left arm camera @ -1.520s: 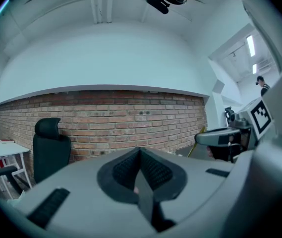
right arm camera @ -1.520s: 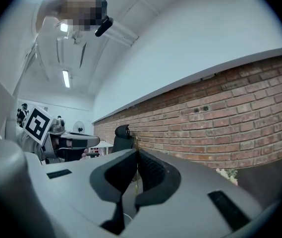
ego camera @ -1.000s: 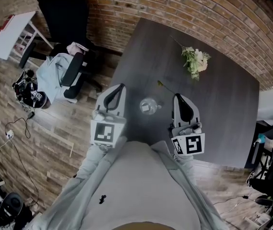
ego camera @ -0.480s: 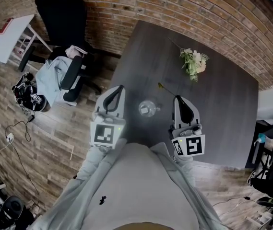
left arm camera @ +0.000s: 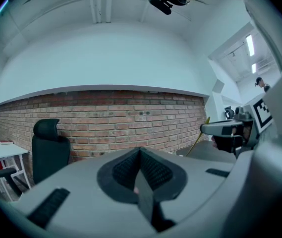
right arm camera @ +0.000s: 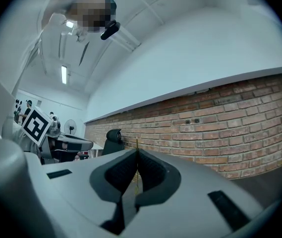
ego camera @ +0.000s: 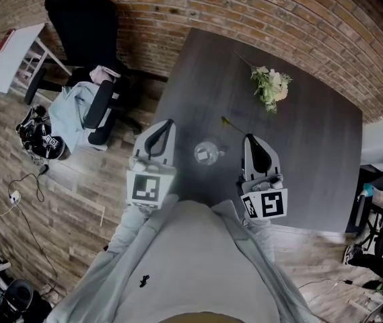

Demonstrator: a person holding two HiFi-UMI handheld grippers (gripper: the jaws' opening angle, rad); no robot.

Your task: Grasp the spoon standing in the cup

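Note:
A clear glass cup [ego camera: 208, 153] stands on the dark table [ego camera: 299, 147], between my two grippers. A thin yellow-handled spoon [ego camera: 226, 122] leans out of it toward the far right; in the left gripper view the spoon [left arm camera: 199, 135] shows as a slanted stick. My left gripper [ego camera: 169, 122] hovers just left of the cup over the table's left edge, its jaws shut and empty [left arm camera: 140, 150]. On the cup's right my right gripper [ego camera: 250, 137] is held level, also shut with nothing gripped [right arm camera: 137, 150]. Neither gripper touches the cup or the spoon.
A bunch of pale flowers [ego camera: 272, 86] lies on the table farther back. A brick wall [ego camera: 258, 12] runs behind the table. Left of the table stand a black office chair [ego camera: 83, 19], a chair draped with a light garment [ego camera: 77, 110] and a white side table [ego camera: 13, 46].
Both grippers, the cup and the spoon keep their places; only the head view has shifted slightly.

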